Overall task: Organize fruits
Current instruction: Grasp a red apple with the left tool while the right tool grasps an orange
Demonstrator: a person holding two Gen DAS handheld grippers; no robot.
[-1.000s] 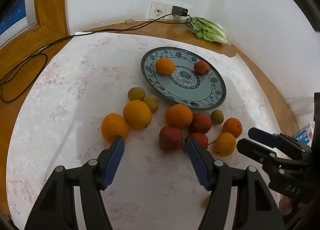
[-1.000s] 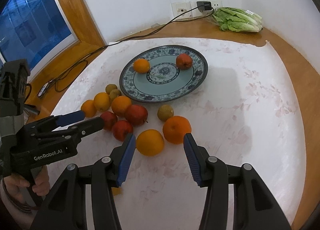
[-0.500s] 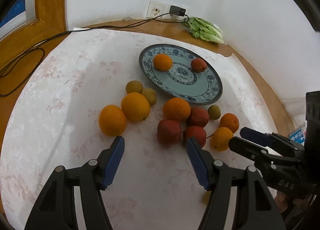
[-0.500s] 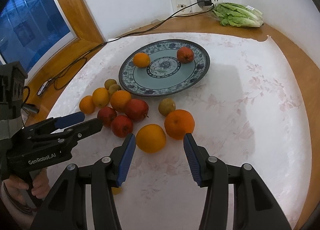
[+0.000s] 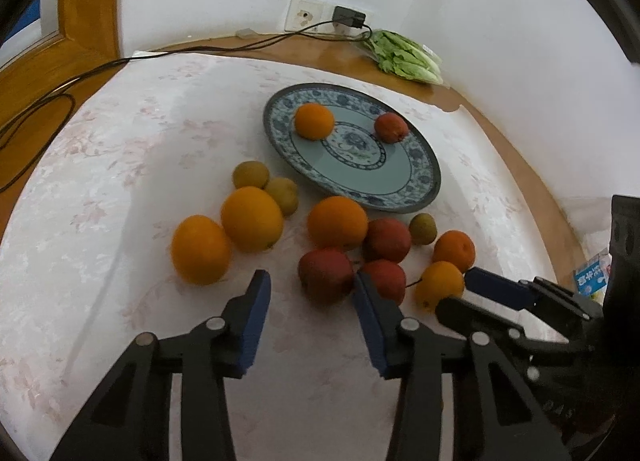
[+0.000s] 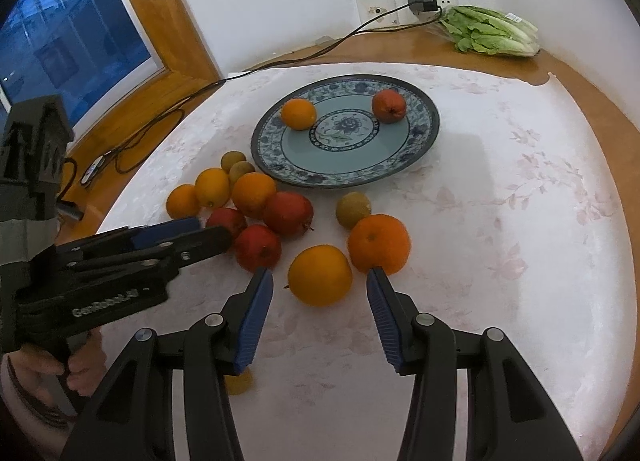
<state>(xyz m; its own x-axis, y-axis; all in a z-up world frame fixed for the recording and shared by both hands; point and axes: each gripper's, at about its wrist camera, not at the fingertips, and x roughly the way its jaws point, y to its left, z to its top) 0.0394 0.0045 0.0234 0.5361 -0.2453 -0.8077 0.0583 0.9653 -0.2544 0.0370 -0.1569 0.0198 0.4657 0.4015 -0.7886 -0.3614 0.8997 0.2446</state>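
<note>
Two fruits, an orange [image 6: 298, 113] and a red one [image 6: 389, 105], sat on the plate [image 6: 424, 141]; others lay loose on the desk [image 6: 520, 221]. My left tool [image 5: 310, 289] was closing, empty, near a red fruit [image 5: 326, 275]. My right tool [image 6: 320, 281] stood apart, empty, below another orange [image 6: 320, 275].

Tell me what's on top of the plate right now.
On the plate sit one orange and one red fruit, well apart across the painted centre. The rest of its face is bare; nothing covers any of it.
</note>
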